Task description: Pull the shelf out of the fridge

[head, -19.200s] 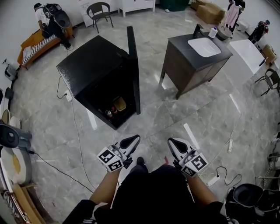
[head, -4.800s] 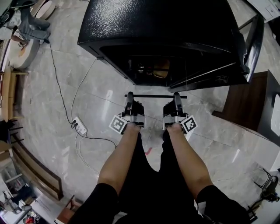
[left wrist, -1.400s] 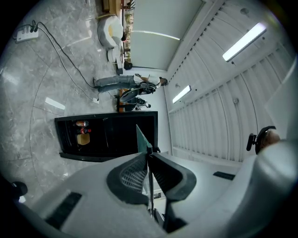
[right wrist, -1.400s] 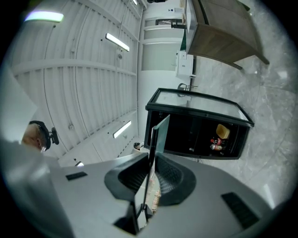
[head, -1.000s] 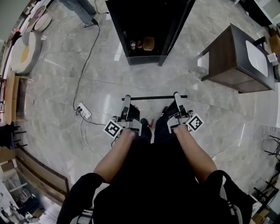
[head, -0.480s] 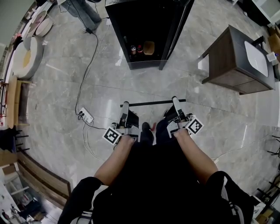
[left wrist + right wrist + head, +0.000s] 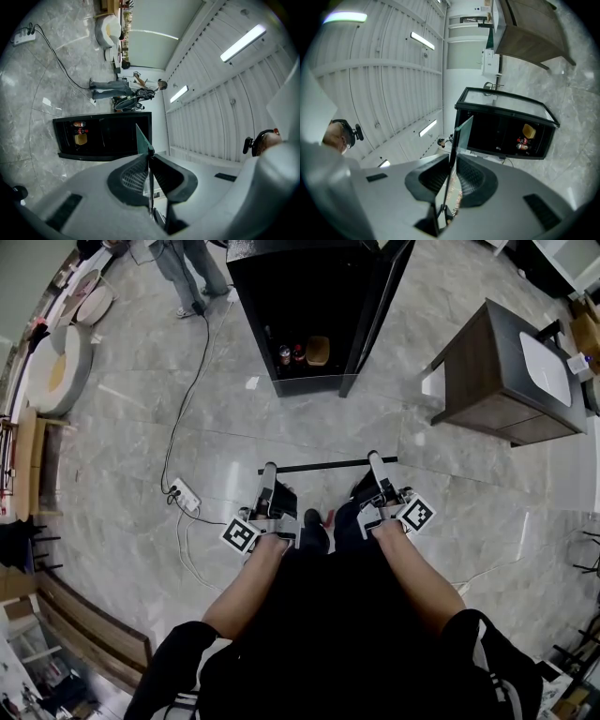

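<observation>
Glass, clear with a dark strip along one edge, makes up the shelf (image 7: pixel 328 465). It is held level above the grey marble floor (image 7: pixel 450 521), fully out of the fridge (image 7: pixel 281 296) and well apart from it. The pane is gripped at two places: the left tongs (image 7: pixel 267 471) are closed on it towards its left end, and the right tongs (image 7: pixel 374 461) are closed on it towards its right end. In the left gripper view the thin pane (image 7: pixel 142 140) is seen edge-on, pinched between the dark pads of the left tongs (image 7: pixel 150 157). The same is seen in the right gripper view, where the pane (image 7: pixel 462 133) is clamped by the right tongs (image 7: pixel 453 159).

The black fridge is seen straight ahead with its door (image 7: pixel 380 306) swung open to the right. Two cans (image 7: pixel 291 354) and a yellow container (image 7: pixel 318 350) are seen low inside it. A white power strip (image 7: pixel 185 494) and its cable (image 7: pixel 192 362) lie on the floor to the left. A dark wooden cabinet (image 7: pixel 478 381) with a white sink (image 7: pixel 547 367) stands to the right. A person's legs (image 7: pixel 192 273) are seen beside the fridge.
</observation>
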`<state>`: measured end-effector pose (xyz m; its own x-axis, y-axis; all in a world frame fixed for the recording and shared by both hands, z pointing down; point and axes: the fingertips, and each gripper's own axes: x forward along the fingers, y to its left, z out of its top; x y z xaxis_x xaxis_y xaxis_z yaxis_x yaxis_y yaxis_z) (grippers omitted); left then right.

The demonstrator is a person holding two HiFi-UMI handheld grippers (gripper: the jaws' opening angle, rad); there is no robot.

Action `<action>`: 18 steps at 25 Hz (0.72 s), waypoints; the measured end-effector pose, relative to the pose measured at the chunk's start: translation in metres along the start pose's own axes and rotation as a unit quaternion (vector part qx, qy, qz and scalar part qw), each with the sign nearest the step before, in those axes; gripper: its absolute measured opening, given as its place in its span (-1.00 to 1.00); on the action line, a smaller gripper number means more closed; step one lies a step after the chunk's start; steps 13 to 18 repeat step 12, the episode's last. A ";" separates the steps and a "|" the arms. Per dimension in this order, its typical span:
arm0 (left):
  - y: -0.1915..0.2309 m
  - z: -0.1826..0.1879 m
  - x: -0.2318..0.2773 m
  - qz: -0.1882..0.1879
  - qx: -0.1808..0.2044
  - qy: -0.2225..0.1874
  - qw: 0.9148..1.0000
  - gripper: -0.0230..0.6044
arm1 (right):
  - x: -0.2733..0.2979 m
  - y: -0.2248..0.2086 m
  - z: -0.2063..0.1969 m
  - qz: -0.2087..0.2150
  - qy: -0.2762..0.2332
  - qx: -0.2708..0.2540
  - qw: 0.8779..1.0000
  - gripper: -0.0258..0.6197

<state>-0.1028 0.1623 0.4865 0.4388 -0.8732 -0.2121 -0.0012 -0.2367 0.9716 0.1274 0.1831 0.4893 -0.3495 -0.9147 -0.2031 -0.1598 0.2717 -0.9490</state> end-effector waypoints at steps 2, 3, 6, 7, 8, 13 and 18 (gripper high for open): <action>-0.001 0.000 0.001 -0.002 0.001 0.001 1.000 -0.81 | 0.001 0.003 0.001 0.003 -0.001 -0.001 1.000 -0.75; -0.002 0.001 0.002 -0.003 0.001 0.001 1.000 -0.81 | 0.002 0.003 0.001 0.003 -0.001 -0.001 1.000 -0.75; -0.003 0.002 0.003 -0.006 0.001 0.001 1.000 -0.81 | 0.003 0.003 0.002 0.003 -0.001 -0.004 1.000 -0.75; -0.003 0.003 0.004 -0.006 0.001 0.001 1.000 -0.81 | 0.004 0.003 0.001 0.003 0.000 -0.006 1.000 -0.75; -0.003 0.004 0.004 -0.006 0.001 0.000 1.000 -0.81 | 0.005 0.003 0.001 0.004 0.000 -0.007 1.000 -0.75; -0.003 0.005 0.004 -0.006 0.002 0.000 1.000 -0.81 | 0.005 0.004 0.000 0.004 0.000 -0.009 1.000 -0.74; -0.003 0.005 0.004 -0.006 0.002 0.000 1.000 -0.81 | 0.005 0.004 0.000 0.004 0.000 -0.009 1.000 -0.74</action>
